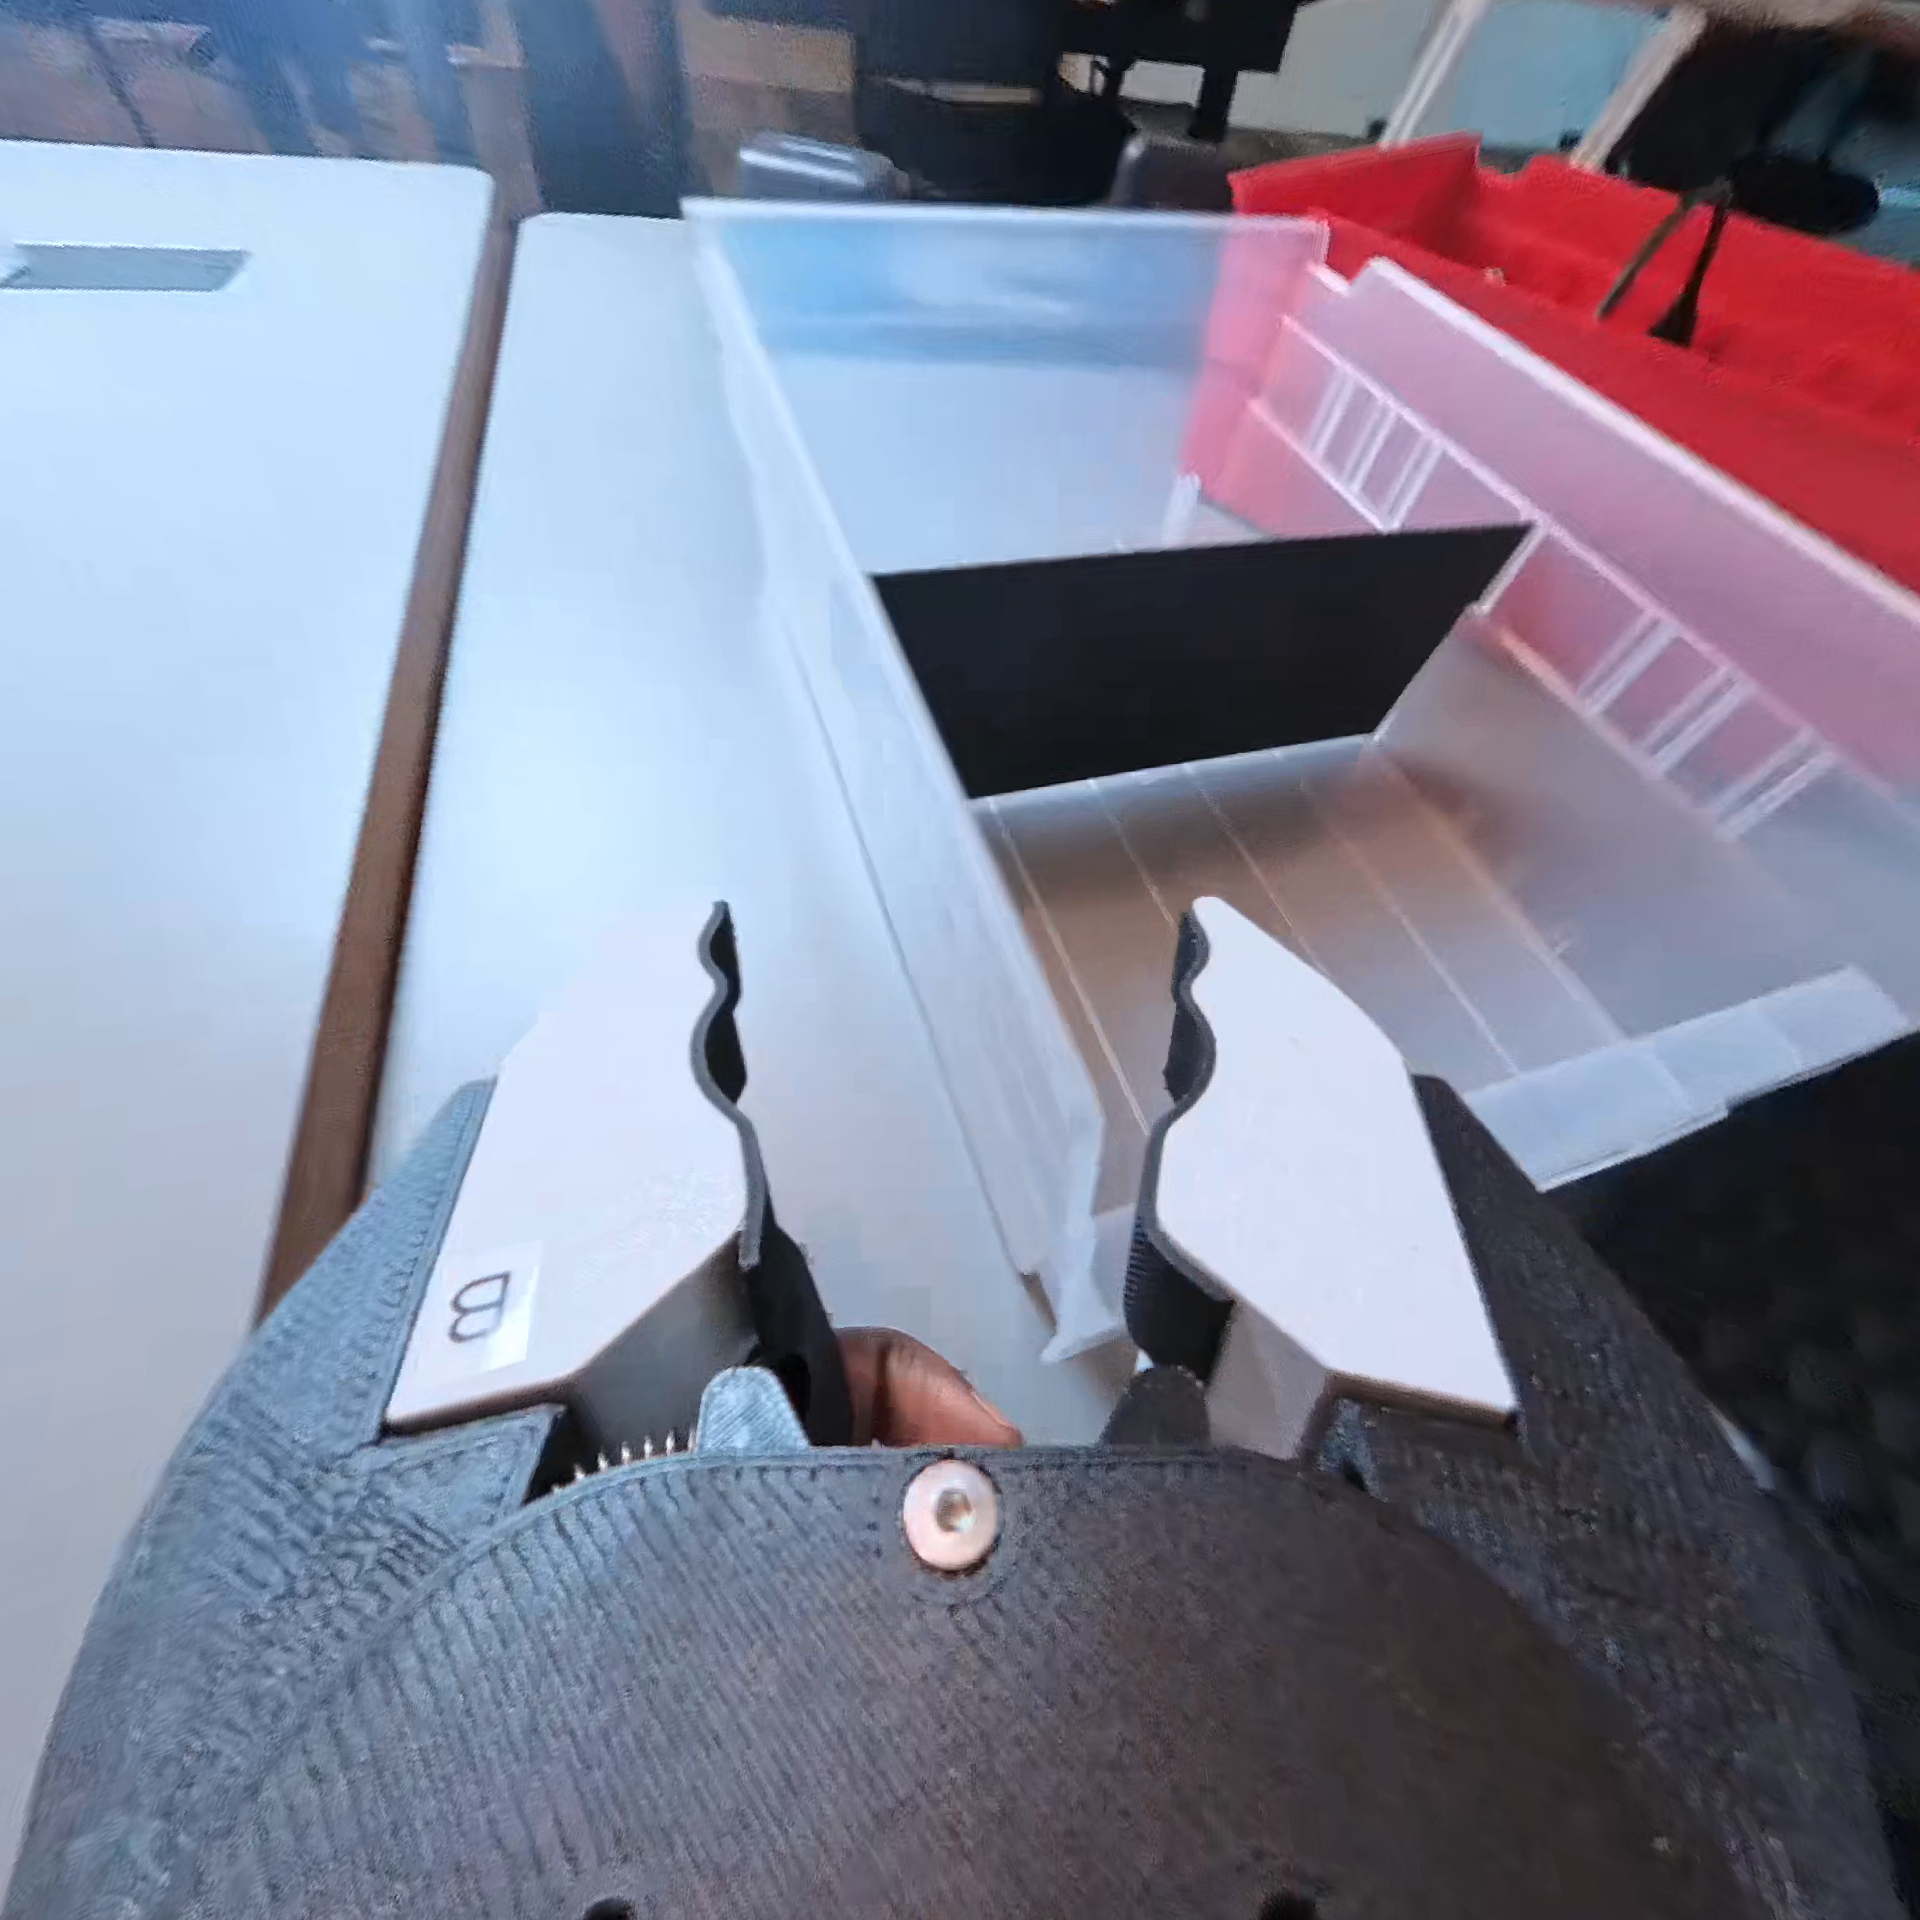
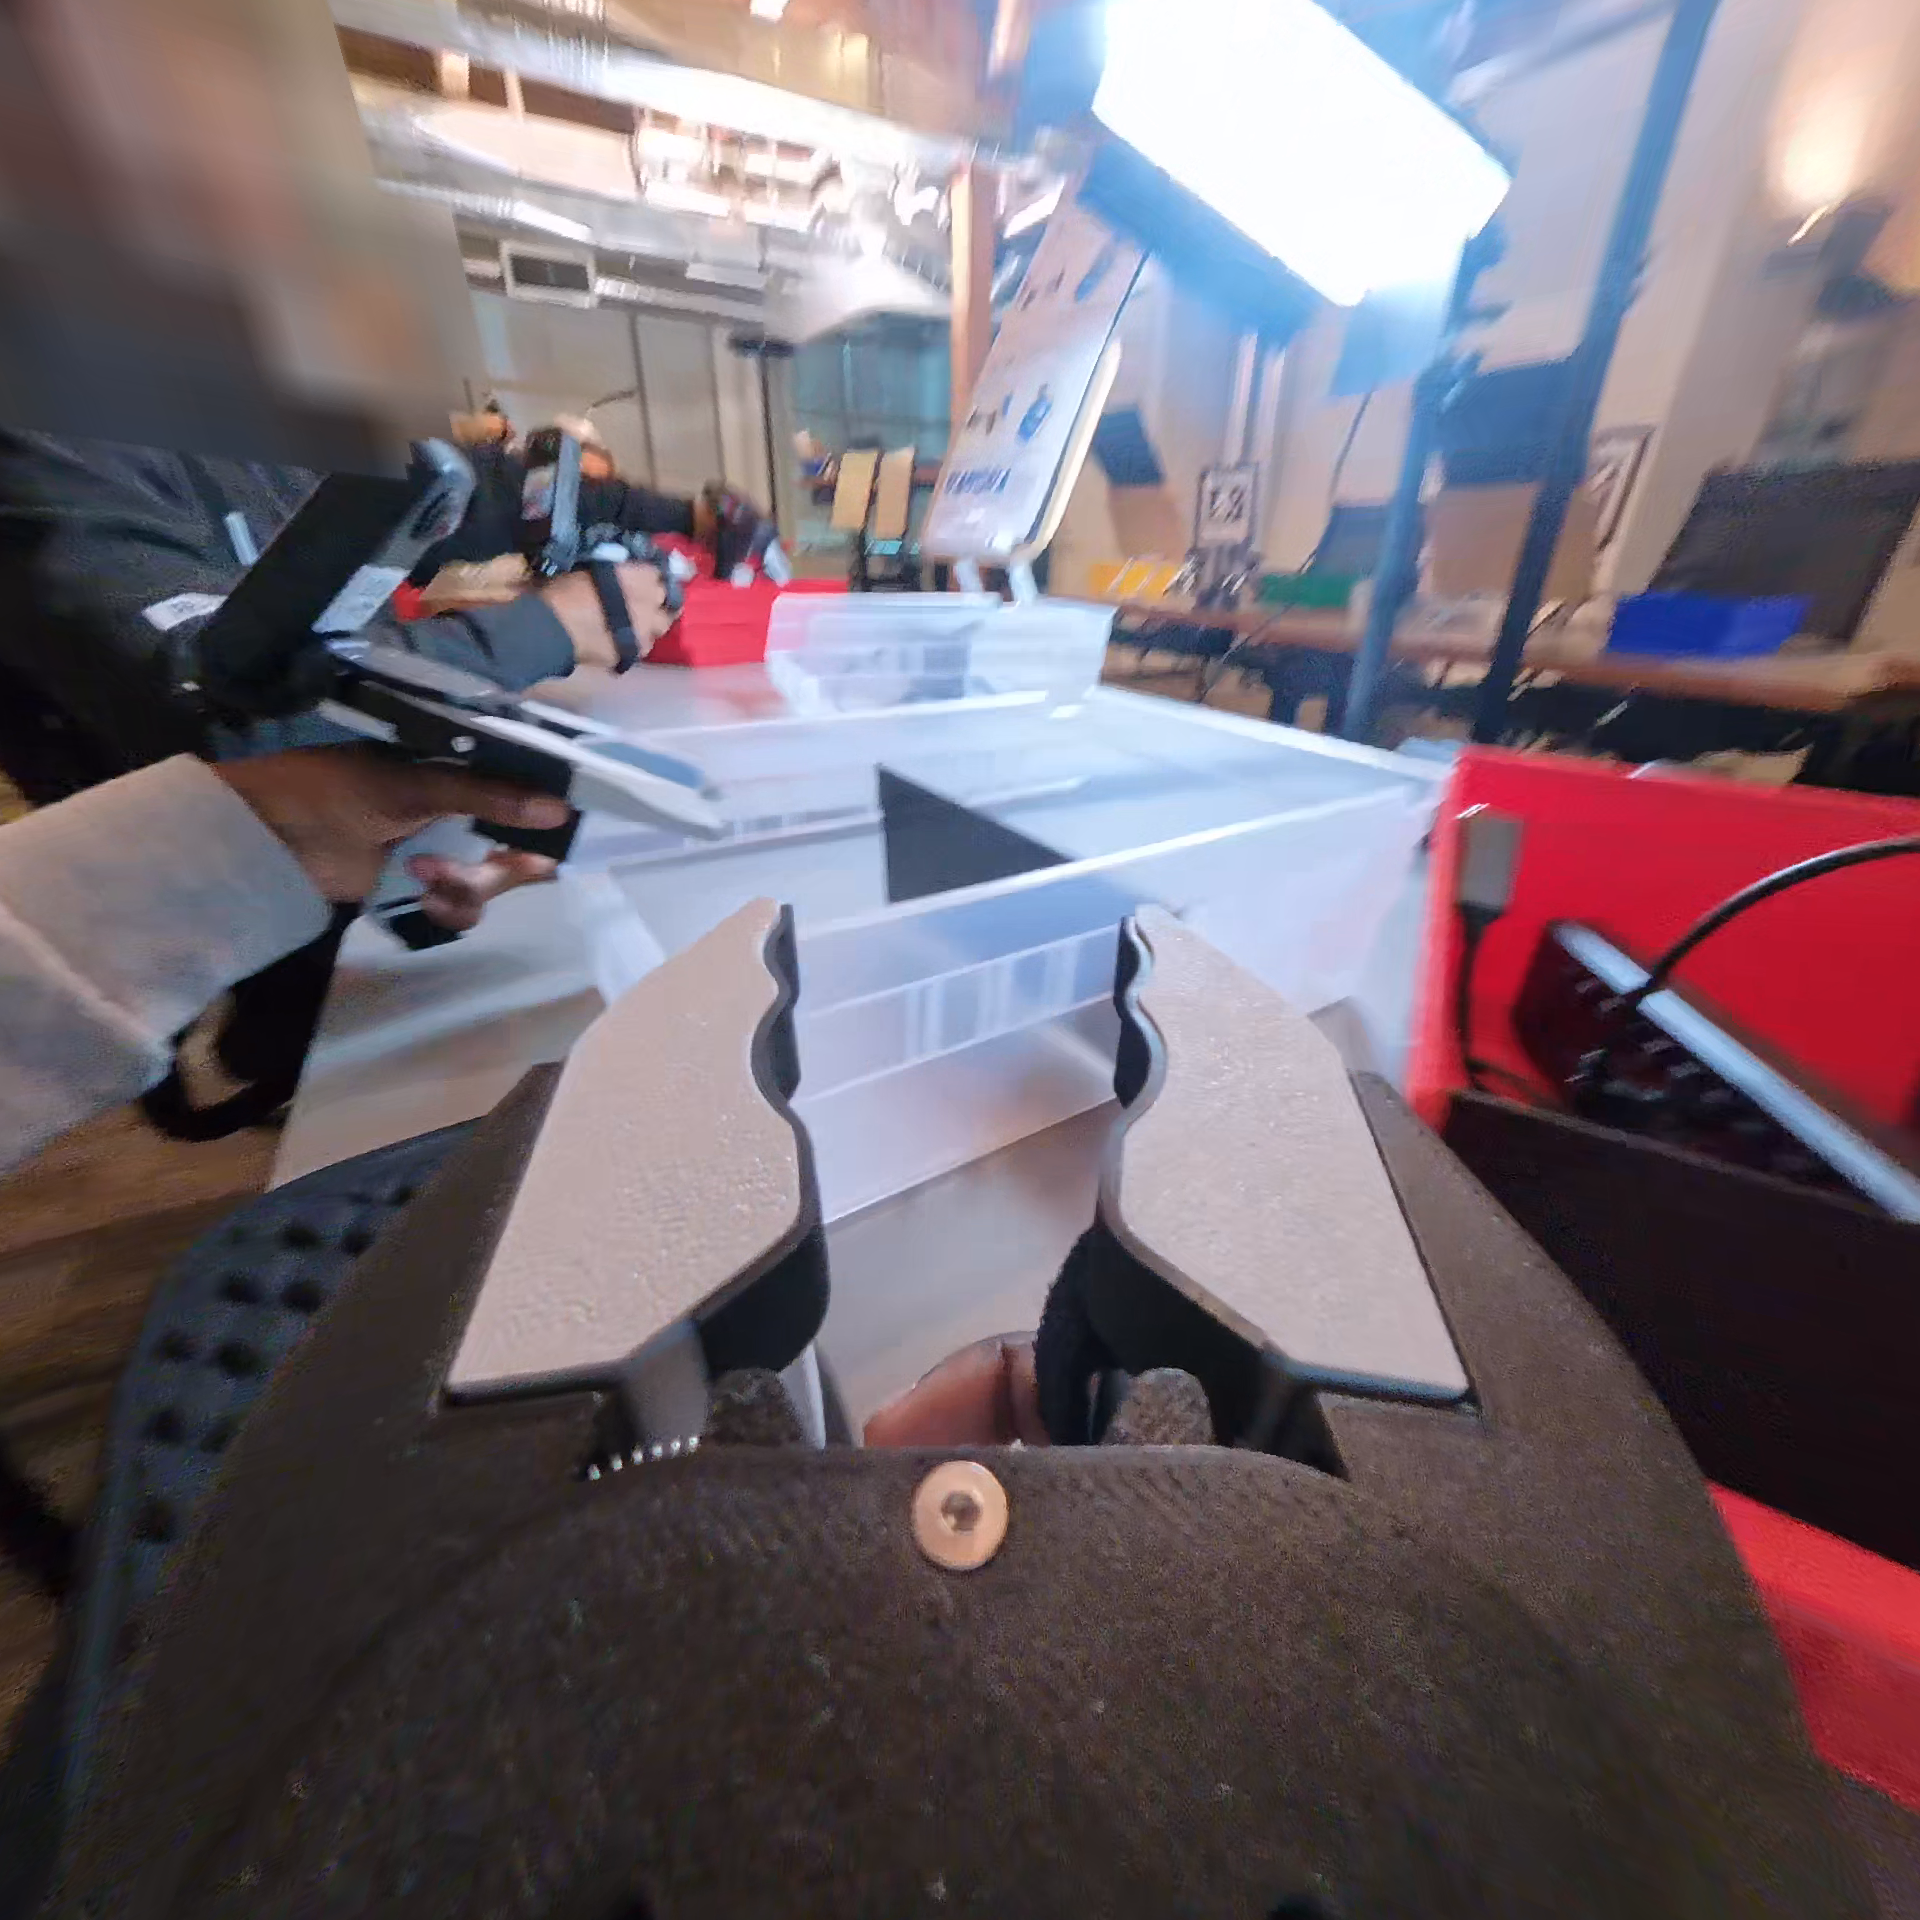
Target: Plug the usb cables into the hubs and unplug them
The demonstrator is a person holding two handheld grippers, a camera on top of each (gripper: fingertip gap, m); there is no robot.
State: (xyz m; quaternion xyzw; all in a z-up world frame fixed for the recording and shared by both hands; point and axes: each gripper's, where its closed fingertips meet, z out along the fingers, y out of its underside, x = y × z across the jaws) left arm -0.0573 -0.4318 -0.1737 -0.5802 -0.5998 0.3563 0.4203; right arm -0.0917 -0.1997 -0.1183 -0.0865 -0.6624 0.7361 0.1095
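White tabletop (image 1: 623, 727) holding clear and red bins in a busy, blurred workshop.

Both grippers are spread wide and hold nothing. In the left wrist view, the left gripper (image 1: 956, 920) hovers over the near corner of a clear plastic bin (image 1: 935, 416) split by a black divider (image 1: 1174, 644); its floor looks bare. A red bin (image 1: 1714, 343) behind it is cut off, with a dark cable inside too blurred to trace. In the right wrist view, the right gripper (image 2: 961, 925) faces the same clear bin. To its right, the red bin holds a dark USB hub (image 2: 1704, 1060) with a black cable (image 2: 1766, 883) running to it and a grey USB plug (image 2: 1486, 862) nearby; whether either is plugged in is unclear. The background tables, bright light panel (image 2: 1299, 135) and another person's arm are smeared.
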